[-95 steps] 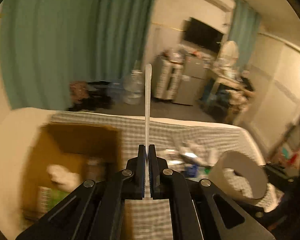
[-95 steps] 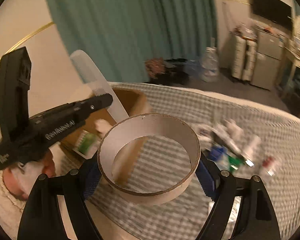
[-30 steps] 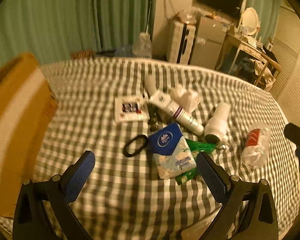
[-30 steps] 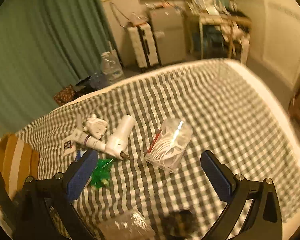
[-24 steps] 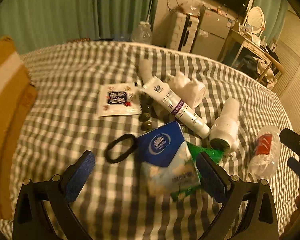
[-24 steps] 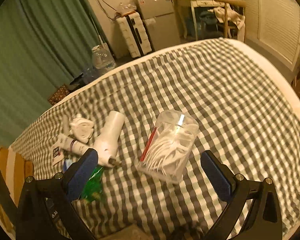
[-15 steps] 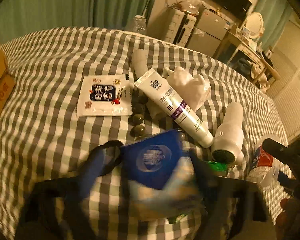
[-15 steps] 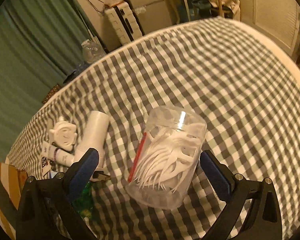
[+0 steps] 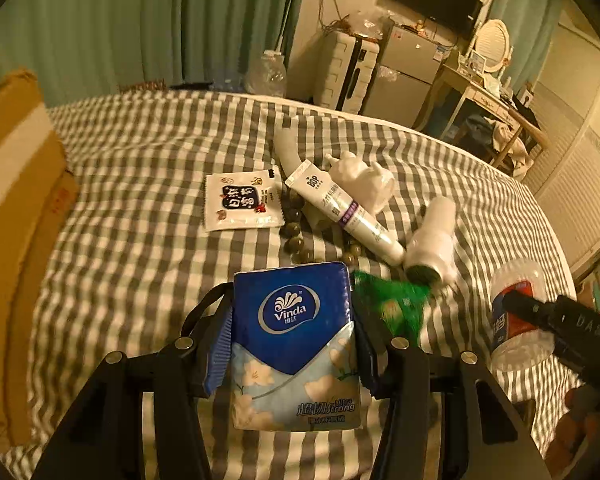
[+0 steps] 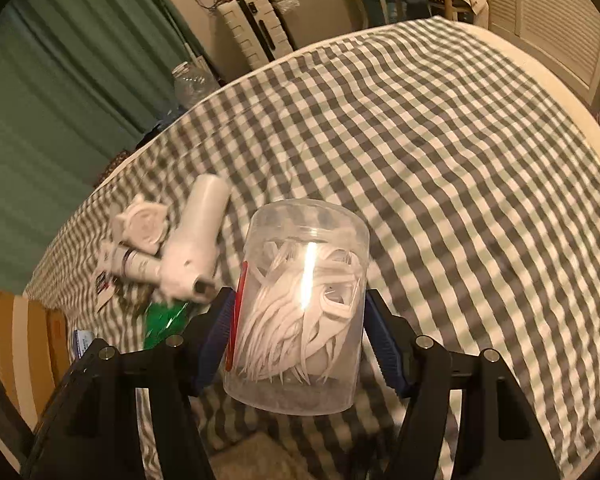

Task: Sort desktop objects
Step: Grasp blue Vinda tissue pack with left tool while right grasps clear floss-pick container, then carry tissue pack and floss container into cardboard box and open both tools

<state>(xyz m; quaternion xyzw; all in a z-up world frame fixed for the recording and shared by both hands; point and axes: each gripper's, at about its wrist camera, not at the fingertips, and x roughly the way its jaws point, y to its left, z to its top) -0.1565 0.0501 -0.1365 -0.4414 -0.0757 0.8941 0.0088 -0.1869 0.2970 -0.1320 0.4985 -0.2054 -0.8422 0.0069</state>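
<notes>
Left gripper (image 9: 290,344) clamped on a blue Vinda tissue pack (image 9: 294,348), pads (image 9: 219,350) against both its sides, above the checked bedspread (image 9: 140,200). Right gripper (image 10: 298,346) straddling a clear plastic jar (image 10: 300,304); left pad touching, right pad just beside the wall, so grip cannot be told. Inside the jar, a heap of white floss picks; red label along one side. Beyond: white tube (image 9: 342,206), white bottle (image 9: 432,240), snack sachet (image 9: 240,200), green packet (image 9: 392,300). Far left, cardboard box (image 9: 12,200).

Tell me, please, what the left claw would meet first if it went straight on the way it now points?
Probably the Vinda tissue pack, which already sits between the left claw fingers; beyond it lie dark beads.
</notes>
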